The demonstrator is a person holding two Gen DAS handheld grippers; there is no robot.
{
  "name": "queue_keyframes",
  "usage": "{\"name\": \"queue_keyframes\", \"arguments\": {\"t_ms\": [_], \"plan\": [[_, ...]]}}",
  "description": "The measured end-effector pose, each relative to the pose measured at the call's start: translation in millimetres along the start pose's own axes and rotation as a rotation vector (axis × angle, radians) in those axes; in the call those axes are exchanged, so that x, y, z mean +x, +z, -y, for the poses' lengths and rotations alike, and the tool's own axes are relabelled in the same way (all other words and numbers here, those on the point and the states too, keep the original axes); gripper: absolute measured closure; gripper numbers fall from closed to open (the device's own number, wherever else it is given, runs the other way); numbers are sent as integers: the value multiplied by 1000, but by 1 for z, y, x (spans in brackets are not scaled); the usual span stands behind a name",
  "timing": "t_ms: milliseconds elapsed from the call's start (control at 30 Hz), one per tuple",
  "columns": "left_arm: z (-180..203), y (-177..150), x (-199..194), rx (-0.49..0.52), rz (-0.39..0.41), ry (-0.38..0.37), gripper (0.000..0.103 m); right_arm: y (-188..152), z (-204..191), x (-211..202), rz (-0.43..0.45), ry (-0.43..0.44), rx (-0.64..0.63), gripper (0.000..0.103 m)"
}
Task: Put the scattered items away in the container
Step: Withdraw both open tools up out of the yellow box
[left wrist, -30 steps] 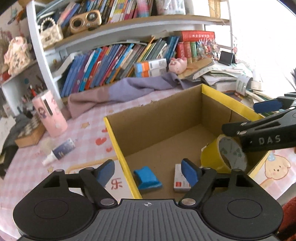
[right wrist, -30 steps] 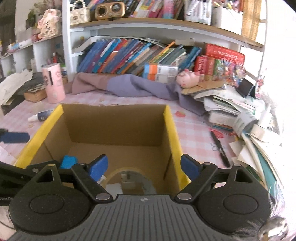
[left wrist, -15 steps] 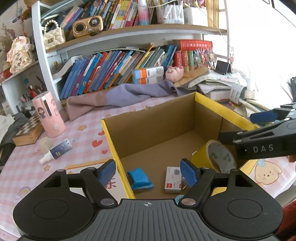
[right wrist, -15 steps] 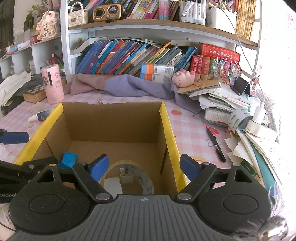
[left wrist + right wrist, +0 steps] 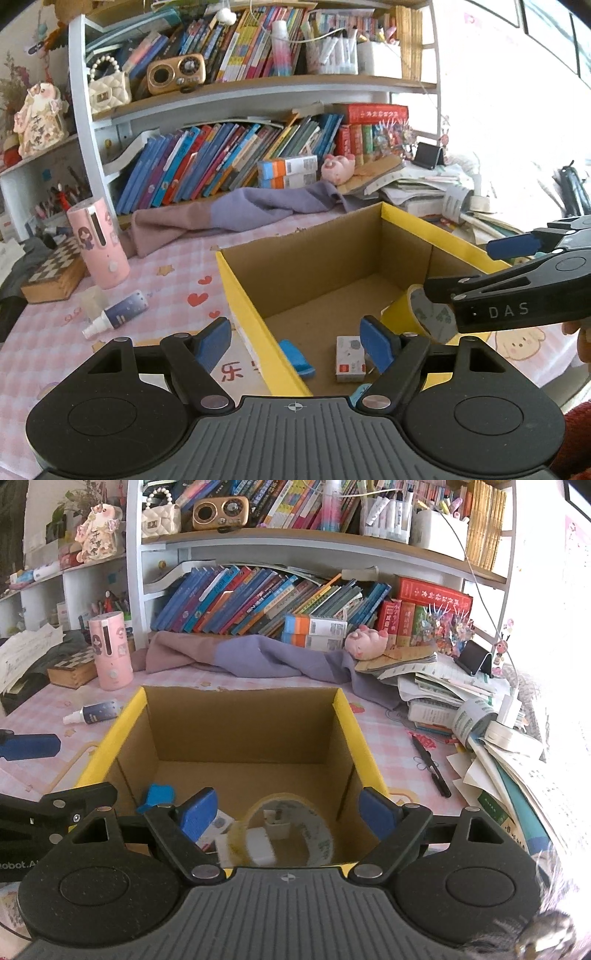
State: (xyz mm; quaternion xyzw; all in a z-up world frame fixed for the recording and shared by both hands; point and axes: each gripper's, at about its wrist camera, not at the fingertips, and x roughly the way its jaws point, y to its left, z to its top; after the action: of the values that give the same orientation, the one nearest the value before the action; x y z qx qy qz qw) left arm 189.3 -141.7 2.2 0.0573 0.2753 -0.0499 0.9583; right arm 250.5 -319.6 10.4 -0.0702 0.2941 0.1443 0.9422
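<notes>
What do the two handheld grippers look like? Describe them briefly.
Both the left gripper and the right gripper have black ribbed bodies, black linkage arms with silver rivets and blue finger pads. The right one's side reads "DAS". A red sleeve shows.

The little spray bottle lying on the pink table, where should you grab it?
Grip the spray bottle across its dark blue round body, not the thin white nozzle end. It lies flat on its side on the table, left of the cardboard box, so come down from above with the left hand-held gripper, its open jaws straddling the width.
</notes>
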Motion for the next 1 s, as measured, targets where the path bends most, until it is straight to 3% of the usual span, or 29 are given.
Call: {"name": "queue_keyframes", "arguments": {"t_ms": [633, 1000], "plan": [[-81, -34, -59, 32, 36, -121, 23, -21, -104, -52, 15, -111, 57, 19], [-115, -64, -85, 38, 4, -164, 23, -46, -157, -72, -24, -138, 78, 19]]}}
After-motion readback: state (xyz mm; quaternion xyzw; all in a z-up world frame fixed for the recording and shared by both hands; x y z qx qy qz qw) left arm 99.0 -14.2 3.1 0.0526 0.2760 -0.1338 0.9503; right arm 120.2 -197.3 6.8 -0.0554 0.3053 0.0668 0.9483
